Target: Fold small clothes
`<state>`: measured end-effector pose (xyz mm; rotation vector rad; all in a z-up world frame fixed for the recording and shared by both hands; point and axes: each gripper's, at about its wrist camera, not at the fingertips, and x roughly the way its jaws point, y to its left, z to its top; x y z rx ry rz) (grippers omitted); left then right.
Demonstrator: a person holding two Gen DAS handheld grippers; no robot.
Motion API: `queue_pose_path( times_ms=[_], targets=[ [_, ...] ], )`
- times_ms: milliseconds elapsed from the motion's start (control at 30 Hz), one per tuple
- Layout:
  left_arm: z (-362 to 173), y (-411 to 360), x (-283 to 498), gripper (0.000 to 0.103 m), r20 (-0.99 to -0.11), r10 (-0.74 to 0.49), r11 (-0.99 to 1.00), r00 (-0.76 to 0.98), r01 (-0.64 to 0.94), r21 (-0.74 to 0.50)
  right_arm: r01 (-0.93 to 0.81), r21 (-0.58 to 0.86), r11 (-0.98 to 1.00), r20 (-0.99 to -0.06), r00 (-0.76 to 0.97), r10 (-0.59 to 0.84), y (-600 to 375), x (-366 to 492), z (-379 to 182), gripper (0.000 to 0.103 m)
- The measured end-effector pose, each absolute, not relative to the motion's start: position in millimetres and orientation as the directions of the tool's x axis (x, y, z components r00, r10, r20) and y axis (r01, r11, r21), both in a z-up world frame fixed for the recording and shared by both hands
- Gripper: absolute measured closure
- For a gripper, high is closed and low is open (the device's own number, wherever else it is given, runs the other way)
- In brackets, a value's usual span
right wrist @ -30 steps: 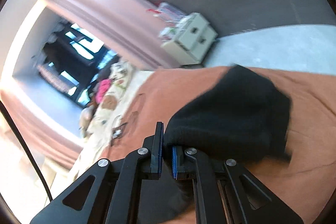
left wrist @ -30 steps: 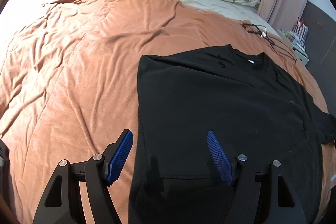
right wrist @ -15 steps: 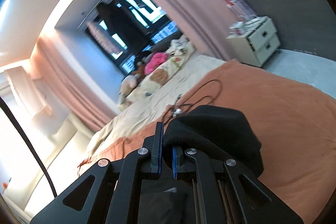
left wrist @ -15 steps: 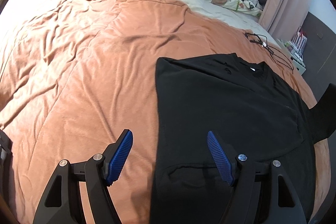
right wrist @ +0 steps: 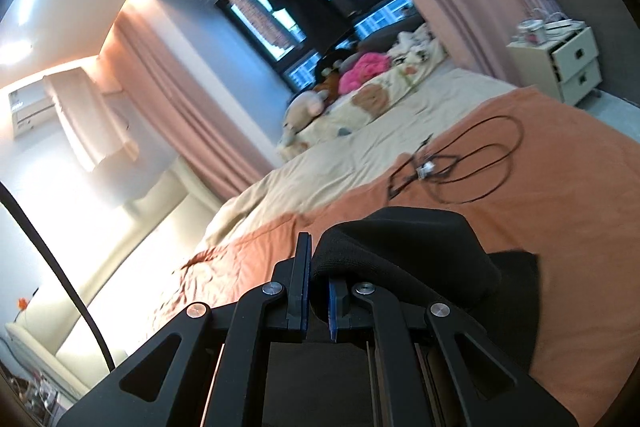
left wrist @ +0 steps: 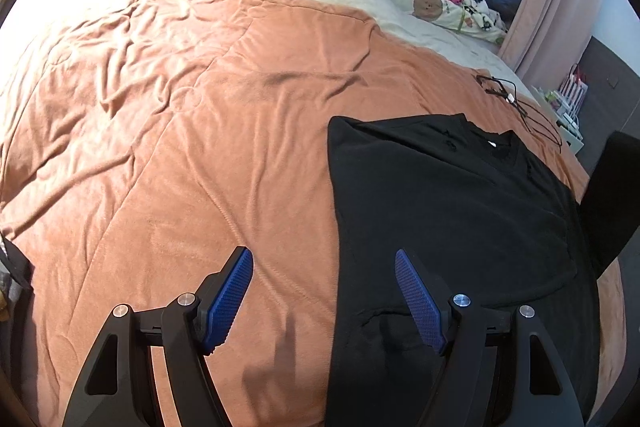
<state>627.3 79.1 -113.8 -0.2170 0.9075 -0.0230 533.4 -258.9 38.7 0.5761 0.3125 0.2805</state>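
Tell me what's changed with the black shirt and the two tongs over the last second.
The right tongs, shut on the black shirt's sleeve, have lifted it and swung it in over the shirt; in the left view it now hangs raised at the right edge. The left tongs slid sideways, so the black shirt sits further right in their view. Unchanged: left tongs open and empty, the shirt body flat on the orange blanket.

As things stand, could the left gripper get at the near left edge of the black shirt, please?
Probably yes. The left gripper is open and holds nothing, and the black shirt has its left edge lying flat on the orange blanket between the fingers, nothing over it.
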Motion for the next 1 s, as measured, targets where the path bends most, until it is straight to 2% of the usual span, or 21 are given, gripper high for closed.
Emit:
queue_pose_path(
  times_ms=[267, 433, 600, 667, 700, 733, 767, 800, 833, 1000],
  targets=[
    [-120.3, 103.8, 619.8, 0.028, -0.781, -0.104, 0.973, 0.616, -0.1, -0.209, -0.233, 0.563, 0.793, -0.258, 0.862, 0.436, -235.8, 595.9, 32.6, 0.099],
    [-124.2, 113.1, 615.5, 0.028, -0.783, -0.092, 0.974, 0.616, -0.107, -0.199, -0.235, 0.516, 0.824, -0.363, 0.811, 0.459, -218.7, 618.7, 5.9, 0.099],
    [-129.0, 114.9, 613.7, 0.028, -0.786, -0.096, 0.973, 0.611, -0.106, -0.202, -0.166, 0.47, 0.867, -0.532, 0.731, 0.428, -205.0, 648.9, -39.0, 0.097],
    [-130.8, 115.1, 612.1, 0.028, -0.786, -0.098, 0.974, 0.611, -0.102, -0.201, -0.16, 0.469, 0.868, -0.578, 0.687, 0.439, -200.5, 658.2, -57.2, 0.091],
    [-131.8, 114.6, 611.4, 0.028, -0.787, -0.097, 0.975, 0.609, -0.101, -0.198, -0.162, 0.47, 0.868, -0.597, 0.666, 0.447, -197.3, 663.5, -64.2, 0.079],
    [-133.1, 114.3, 611.0, 0.028, -0.788, -0.096, 0.976, 0.607, -0.099, -0.196, -0.167, 0.47, 0.867, -0.611, 0.646, 0.456, -194.2, 667.6, -69.5, 0.062],
    [-134.2, 114.4, 610.8, 0.028, -0.789, -0.098, 0.976, 0.606, -0.098, -0.196, -0.173, 0.466, 0.868, -0.623, 0.632, 0.461, -191.4, 669.9, -74.7, 0.054],
    [-135.3, 114.5, 610.6, 0.028, -0.79, -0.099, 0.976, 0.604, -0.096, -0.196, -0.18, 0.455, 0.872, -0.636, 0.621, 0.459, -185.8, 671.2, -76.8, 0.039],
    [-136.2, 115.1, 610.3, 0.028, -0.791, -0.101, 0.976, 0.603, -0.096, -0.197, -0.192, 0.447, 0.874, -0.647, 0.606, 0.463, -184.0, 672.1, -80.3, 0.032],
    [-138.2, 119.1, 607.5, 0.028, -0.789, -0.109, 0.973, 0.605, -0.099, -0.21, -0.25, 0.411, 0.877, -0.729, 0.487, 0.481, -167.0, 656.6, -82.3, 0.03]
  ],
)
